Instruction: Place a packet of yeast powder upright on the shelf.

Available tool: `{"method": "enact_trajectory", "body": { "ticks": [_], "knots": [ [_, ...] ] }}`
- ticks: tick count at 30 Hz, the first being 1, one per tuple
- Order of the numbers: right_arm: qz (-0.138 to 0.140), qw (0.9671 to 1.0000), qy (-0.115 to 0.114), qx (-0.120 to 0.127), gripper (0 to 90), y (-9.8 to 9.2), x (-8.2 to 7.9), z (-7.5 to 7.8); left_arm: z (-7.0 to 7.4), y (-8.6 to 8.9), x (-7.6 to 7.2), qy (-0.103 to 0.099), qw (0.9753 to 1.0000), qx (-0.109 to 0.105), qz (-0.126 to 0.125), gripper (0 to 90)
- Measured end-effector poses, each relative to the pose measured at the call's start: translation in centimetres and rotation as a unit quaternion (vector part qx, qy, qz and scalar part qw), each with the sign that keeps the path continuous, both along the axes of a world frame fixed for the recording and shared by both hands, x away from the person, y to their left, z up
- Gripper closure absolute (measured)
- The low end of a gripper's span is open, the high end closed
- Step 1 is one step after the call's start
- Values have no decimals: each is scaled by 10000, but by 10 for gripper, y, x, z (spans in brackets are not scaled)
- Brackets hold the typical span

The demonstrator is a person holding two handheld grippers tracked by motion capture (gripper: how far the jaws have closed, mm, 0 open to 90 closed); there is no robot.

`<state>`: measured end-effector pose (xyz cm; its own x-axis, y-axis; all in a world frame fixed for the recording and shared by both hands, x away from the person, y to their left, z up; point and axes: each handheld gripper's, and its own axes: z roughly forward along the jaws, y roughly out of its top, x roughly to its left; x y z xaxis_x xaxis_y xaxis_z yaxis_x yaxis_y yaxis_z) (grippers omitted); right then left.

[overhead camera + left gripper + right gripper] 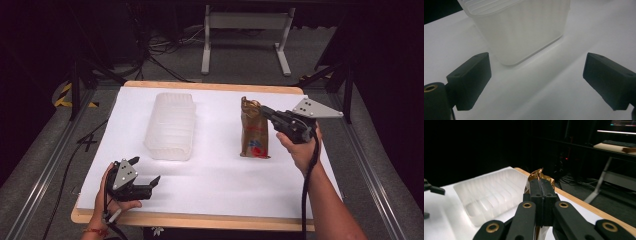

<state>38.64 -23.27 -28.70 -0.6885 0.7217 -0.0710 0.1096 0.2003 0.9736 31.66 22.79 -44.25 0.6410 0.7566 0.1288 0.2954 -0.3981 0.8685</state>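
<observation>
Jaws of the right gripper are pinched on the crimped top of the brown packet, which stands right of the clear tub. Lift straight, keeping the pinch firm. The left gripper waits wide apart near the tub's front.

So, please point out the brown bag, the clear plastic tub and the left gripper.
brown bag (254, 135), high view, on its printed front.
clear plastic tub (171, 125), high view, on its ribbed upturned bottom.
left gripper (146, 173), high view, midway between its open fingertips.
</observation>
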Motion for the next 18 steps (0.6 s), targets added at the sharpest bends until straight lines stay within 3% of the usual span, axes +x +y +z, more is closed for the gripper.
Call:
{"method": "enact_trajectory", "body": {
  "ticks": [5, 18],
  "knots": [
    [210, 9998, 2, -26, 899, 28, 11, 1, 0, -1, 0, 6, 10000, -4, -24, 88],
    [433, 9989, 35, -146, 899, 71, 29, 1, -1, -2, -1, 11, 9999, -80, -96, 88]
  ]
}}
